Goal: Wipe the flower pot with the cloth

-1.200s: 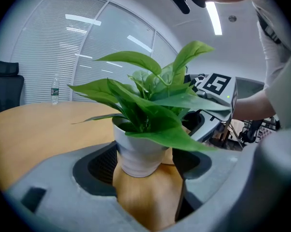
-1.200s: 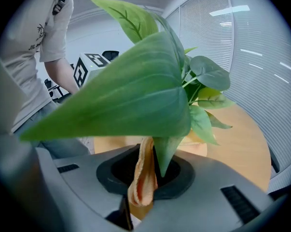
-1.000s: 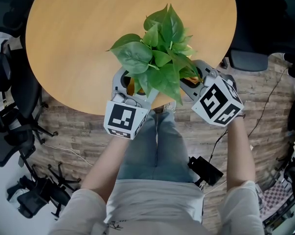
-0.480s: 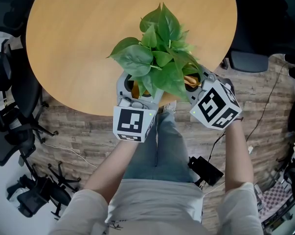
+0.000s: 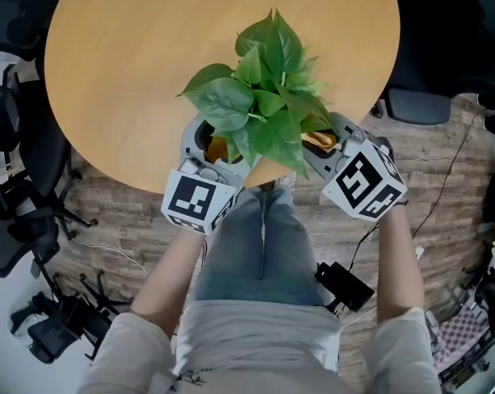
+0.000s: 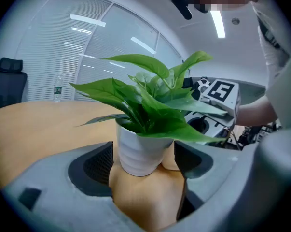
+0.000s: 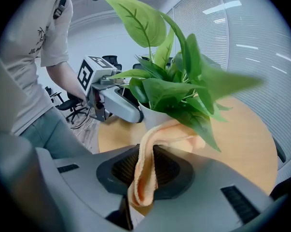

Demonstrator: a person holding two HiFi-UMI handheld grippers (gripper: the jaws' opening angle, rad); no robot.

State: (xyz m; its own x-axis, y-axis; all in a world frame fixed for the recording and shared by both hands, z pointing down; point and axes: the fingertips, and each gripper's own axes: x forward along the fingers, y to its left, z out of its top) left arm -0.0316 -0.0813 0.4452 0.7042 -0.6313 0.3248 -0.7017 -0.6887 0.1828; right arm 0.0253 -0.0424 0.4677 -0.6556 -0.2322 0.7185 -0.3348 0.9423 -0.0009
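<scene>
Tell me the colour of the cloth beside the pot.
Pale orange; the cloth shows best in the right gripper view.

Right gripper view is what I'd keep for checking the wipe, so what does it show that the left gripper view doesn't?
Only the right gripper view: the right hand-held gripper shut on the orange cloth. Only the left gripper view: the ribbed wall of the white pot between the jaws of the left hand-held gripper, which have just opened wider; a bottle in the background. Both: the green leaves, the wooden table.
</scene>
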